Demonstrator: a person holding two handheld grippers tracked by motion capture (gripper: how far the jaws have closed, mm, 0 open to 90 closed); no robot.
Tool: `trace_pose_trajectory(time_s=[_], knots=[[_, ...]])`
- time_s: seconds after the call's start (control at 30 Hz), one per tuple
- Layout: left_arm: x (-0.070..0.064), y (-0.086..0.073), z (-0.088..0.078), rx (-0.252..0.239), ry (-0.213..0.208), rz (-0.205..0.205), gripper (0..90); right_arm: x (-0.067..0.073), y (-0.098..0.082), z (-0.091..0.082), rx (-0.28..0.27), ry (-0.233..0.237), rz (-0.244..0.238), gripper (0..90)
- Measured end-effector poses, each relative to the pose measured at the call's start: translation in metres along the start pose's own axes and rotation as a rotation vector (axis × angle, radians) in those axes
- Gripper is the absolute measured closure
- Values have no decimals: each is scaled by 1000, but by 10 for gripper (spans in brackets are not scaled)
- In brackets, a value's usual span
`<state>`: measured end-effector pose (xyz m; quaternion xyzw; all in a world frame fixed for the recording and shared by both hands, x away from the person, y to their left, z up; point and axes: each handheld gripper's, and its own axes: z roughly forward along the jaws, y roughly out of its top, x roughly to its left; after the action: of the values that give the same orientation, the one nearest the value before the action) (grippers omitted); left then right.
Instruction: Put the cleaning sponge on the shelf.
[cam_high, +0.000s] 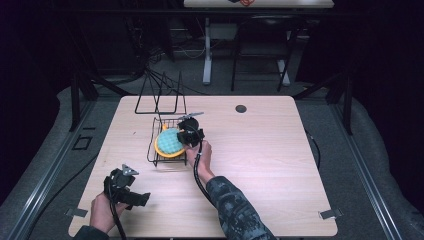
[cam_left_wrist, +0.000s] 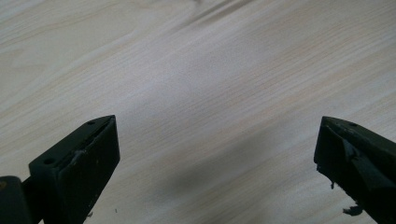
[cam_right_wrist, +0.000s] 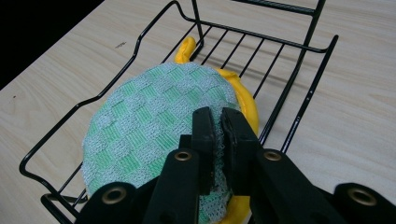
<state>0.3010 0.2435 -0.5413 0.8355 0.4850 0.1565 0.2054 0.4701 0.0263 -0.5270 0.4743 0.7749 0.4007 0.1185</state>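
A round green-and-white checked pad (cam_right_wrist: 149, 121) with a yellow rim lies in a low black wire basket (cam_right_wrist: 117, 74) at the table's left centre. In the high view the pad (cam_high: 169, 140) fills most of the basket (cam_high: 151, 150). My right gripper (cam_right_wrist: 218, 126) reaches in from the basket's right side, its jaws shut on the pad's near edge, with the weave pinched between them. From above, the right gripper (cam_high: 186, 134) sits at the basket's right rim. My left gripper (cam_left_wrist: 217, 154) is open over bare wood, with nothing between its jaws. It rests near the table's front left corner (cam_high: 140, 198).
A taller black wire stand (cam_high: 160, 95) rises just behind the basket at the table's far edge. A dark round grommet (cam_high: 241, 108) sits in the tabletop at back centre. The light wooden table (cam_high: 270, 165) stretches to the right of the basket. Another table's legs stand beyond.
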Motion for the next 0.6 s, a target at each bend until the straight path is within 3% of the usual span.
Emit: trace_pose_trajectory(time_s=[0.2,0.37,0.6], knots=[[0,1,1,2,-2,4,3,-1,2,-3,9,30,2,687],[0,1,1,-2,-2,4,3,-5,5,-22,1,76,-22,490],[0,0,1,2,4,9,3,-8,4,-43,4,121,-56,363]])
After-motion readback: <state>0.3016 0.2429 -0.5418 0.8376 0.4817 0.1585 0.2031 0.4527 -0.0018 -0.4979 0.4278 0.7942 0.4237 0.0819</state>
